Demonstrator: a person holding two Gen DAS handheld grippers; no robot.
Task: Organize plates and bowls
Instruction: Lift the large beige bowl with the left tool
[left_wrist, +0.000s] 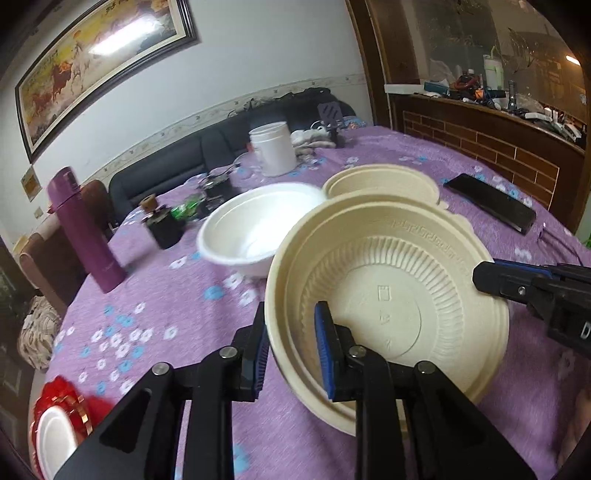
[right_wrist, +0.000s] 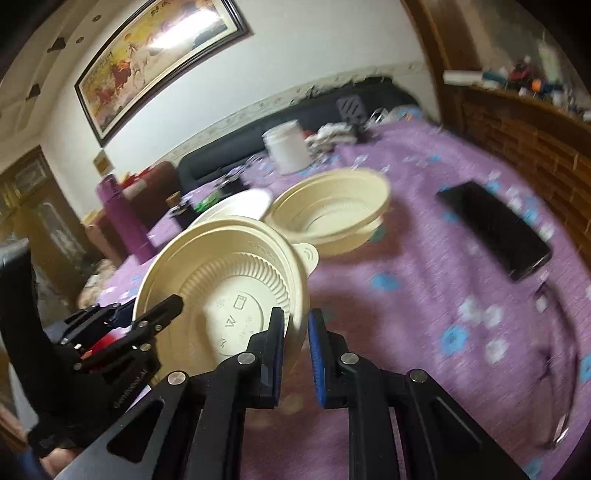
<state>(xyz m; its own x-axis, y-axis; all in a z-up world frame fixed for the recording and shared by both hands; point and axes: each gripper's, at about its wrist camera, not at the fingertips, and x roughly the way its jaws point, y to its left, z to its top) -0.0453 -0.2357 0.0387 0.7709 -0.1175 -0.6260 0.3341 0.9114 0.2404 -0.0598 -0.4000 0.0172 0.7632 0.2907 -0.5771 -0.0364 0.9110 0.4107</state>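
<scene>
A cream ribbed bowl (left_wrist: 388, 295), seemingly two nested, is held tilted above the purple tablecloth. My left gripper (left_wrist: 291, 350) is shut on its near rim, one pad inside and one outside. My right gripper (right_wrist: 297, 354) straddles the opposite rim (right_wrist: 295, 295); its jaws stand slightly apart and grip is unclear. It shows in the left wrist view (left_wrist: 517, 288) at the bowl's right edge. Another cream bowl (left_wrist: 380, 184) sits on the table behind, also in the right wrist view (right_wrist: 332, 206). A white bowl (left_wrist: 255, 229) sits to its left.
A purple flask (left_wrist: 85, 229) stands at the left edge. A white jar (left_wrist: 273, 147) and small dark items (left_wrist: 166, 225) stand at the back. A black phone (left_wrist: 491, 203) lies right. A red item with a white dish (left_wrist: 55, 435) sits near left.
</scene>
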